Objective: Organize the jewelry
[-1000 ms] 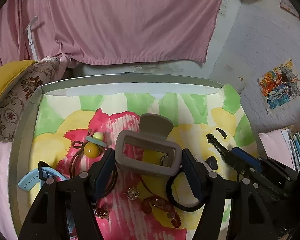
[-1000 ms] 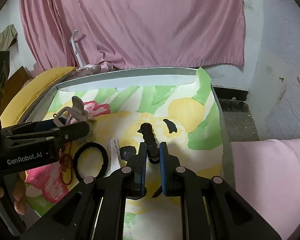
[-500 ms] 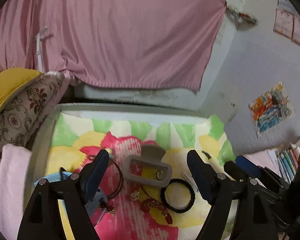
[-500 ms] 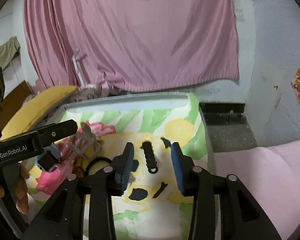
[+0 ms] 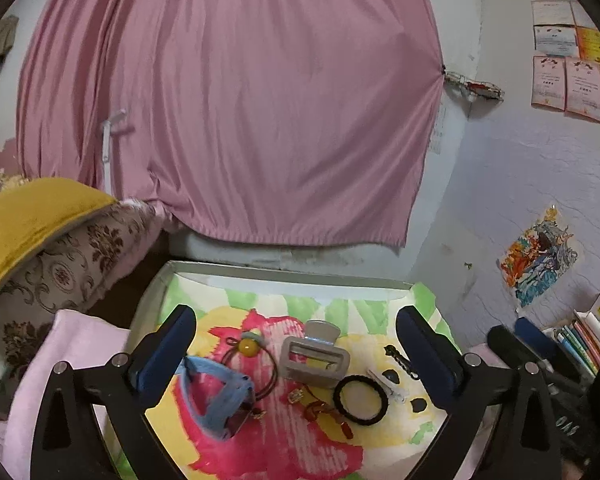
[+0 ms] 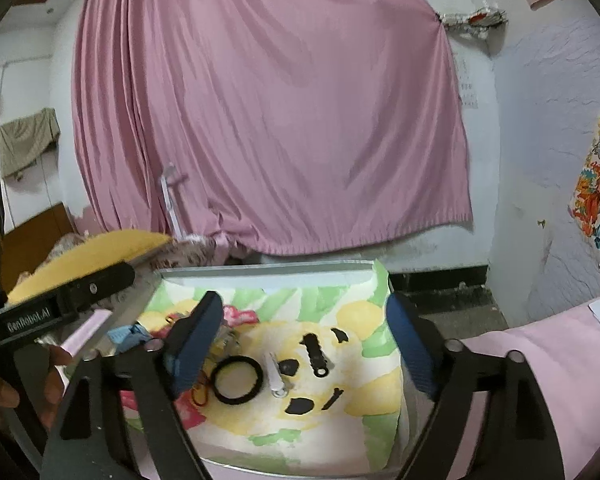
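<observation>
Jewelry and hair pieces lie on a flower-painted tray (image 5: 284,276). A grey claw clip (image 5: 314,358) is in the middle, a black hair tie (image 5: 361,399) right of it, a blue strap (image 5: 216,394) at the left, a yellow-bead tie (image 5: 247,345) behind it, and a black chain clip (image 5: 400,358) at the right. My left gripper (image 5: 296,356) is open and empty, raised above the tray. My right gripper (image 6: 304,344) is open and empty, high above the black clip (image 6: 315,354), white clip (image 6: 275,376) and hair tie (image 6: 238,380).
A pink curtain (image 5: 228,100) hangs behind the tray. A yellow cushion and patterned pillow (image 5: 40,240) lie at the left. Books (image 5: 580,344) stand at the right. Pink fabric (image 6: 548,360) lies right of the tray. The left gripper's body (image 6: 52,308) shows in the right wrist view.
The left gripper let go of the grey claw clip and the right gripper let go of the black chain clip. Both opened wide and rose back from the tray.
</observation>
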The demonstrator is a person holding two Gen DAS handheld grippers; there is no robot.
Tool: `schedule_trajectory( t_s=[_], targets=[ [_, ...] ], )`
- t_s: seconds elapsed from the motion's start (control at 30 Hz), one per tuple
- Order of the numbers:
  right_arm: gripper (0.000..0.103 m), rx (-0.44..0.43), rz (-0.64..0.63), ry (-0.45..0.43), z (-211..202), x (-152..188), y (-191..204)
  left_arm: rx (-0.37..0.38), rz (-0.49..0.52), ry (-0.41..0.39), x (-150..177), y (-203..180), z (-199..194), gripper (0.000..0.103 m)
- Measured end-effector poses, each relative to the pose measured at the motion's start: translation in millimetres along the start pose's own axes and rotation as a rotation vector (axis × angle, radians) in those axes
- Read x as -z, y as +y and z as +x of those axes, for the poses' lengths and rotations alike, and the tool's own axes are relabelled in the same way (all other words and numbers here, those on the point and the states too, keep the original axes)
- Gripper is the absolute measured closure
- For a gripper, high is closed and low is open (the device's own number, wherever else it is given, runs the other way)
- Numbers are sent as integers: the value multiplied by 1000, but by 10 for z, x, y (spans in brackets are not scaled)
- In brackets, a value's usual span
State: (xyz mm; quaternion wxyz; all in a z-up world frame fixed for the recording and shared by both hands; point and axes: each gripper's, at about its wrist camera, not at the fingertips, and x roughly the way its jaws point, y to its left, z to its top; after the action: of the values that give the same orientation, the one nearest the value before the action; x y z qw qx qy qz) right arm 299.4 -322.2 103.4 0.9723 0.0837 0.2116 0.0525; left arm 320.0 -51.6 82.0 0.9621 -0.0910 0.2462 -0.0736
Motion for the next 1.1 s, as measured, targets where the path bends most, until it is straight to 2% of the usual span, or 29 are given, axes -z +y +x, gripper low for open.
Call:
schedule_trajectory(
  t_s=[0.07,0.27,0.57,0.67,1.1],
  targets=[
    [11,-8,11,-34,-116,-2,7,-12,10,-22,44,9,-111,0],
    [5,-23,16,-93,-458,64,53,-31,33,-86,201,12,-460,0],
    [5,-44,-8,-128,-911,228,137,-22,38,-140,397,18,-963,0],
    [2,-44,-11,-132,-1057,302,149,-16,38,-148,492,21,-1104,0],
    [2,-29,-45,-125,-1631,701,212,-29,68,-167,973,60,-1659,0]
  ],
)
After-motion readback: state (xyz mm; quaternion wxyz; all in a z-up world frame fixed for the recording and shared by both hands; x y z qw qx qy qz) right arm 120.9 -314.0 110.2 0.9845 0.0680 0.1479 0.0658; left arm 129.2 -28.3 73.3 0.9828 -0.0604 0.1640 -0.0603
